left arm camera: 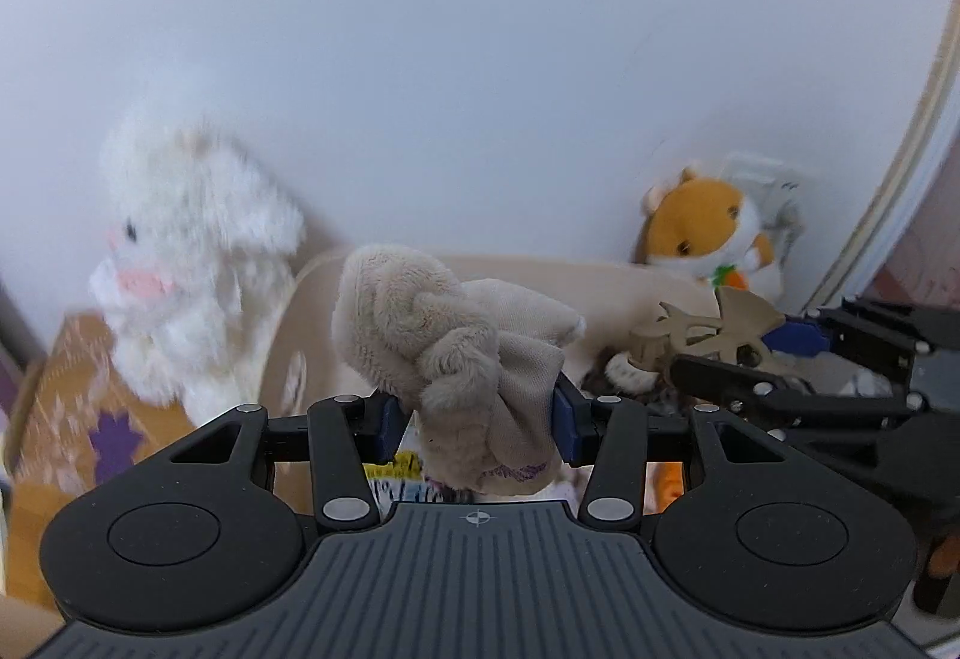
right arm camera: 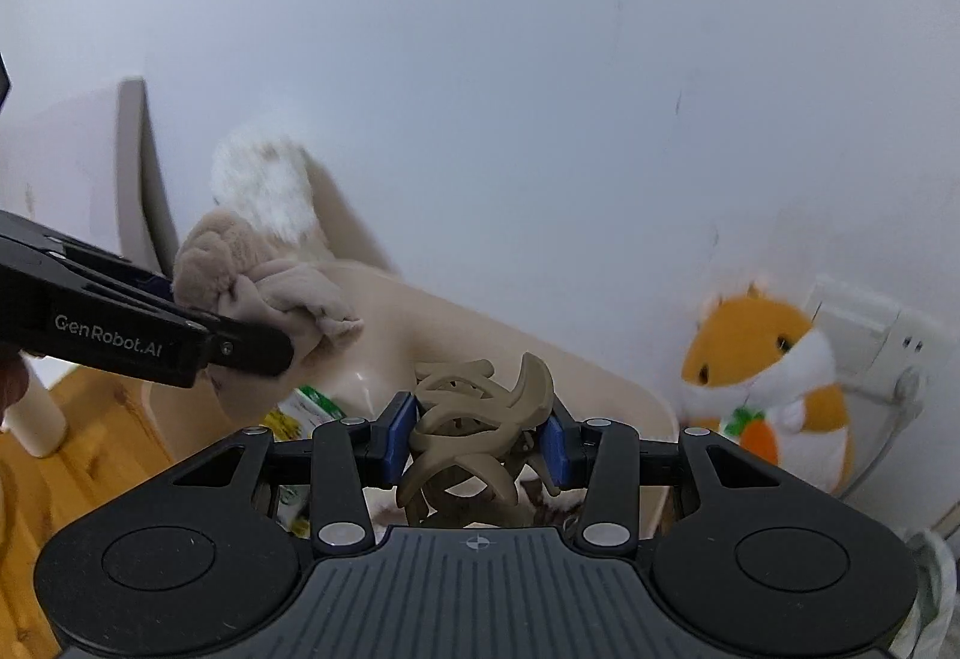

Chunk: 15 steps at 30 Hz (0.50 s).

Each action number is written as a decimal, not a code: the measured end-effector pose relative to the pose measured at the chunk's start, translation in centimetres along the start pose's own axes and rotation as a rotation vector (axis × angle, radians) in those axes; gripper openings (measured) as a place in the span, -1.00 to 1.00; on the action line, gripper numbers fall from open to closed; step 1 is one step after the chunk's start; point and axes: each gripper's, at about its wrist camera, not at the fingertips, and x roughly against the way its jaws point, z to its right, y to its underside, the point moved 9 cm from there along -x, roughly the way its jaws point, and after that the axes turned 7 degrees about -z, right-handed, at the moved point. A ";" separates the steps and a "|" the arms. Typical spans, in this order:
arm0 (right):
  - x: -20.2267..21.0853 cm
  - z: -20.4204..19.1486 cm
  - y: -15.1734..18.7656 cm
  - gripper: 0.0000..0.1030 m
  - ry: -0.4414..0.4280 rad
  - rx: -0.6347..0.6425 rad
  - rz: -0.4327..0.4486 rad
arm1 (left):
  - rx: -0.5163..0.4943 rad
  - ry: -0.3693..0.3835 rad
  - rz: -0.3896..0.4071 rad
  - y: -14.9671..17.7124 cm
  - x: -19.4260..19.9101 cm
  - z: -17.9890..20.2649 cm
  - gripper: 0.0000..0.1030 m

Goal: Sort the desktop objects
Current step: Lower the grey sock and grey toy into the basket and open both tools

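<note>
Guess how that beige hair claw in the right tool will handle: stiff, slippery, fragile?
Probably rigid: the hair claw keeps its curved prongs between the right tool's pads. Likely light, being thin and openwork. Its smooth, rounded prongs could slip or twist, and they look snappable, unlike the scrunchie squashed in the left tool.

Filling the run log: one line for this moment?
left claw: shut on scrunchie | right claw: shut on hair clip | both above beige bin
</note>
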 end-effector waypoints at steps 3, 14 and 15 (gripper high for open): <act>-2.2 -0.2 0.8 -0.21 0.009 -0.014 -0.059 | 0.054 -0.005 -0.043 0.6 -2.1 -0.5 -0.06; -3.4 0.4 3.1 0.41 0.041 -0.022 -0.125 | -0.014 -0.007 -0.091 2.1 -3.5 -0.7 0.53; -3.2 0.5 3.2 0.46 0.046 -0.023 -0.121 | -0.012 -0.014 -0.092 2.1 -3.3 -1.0 0.53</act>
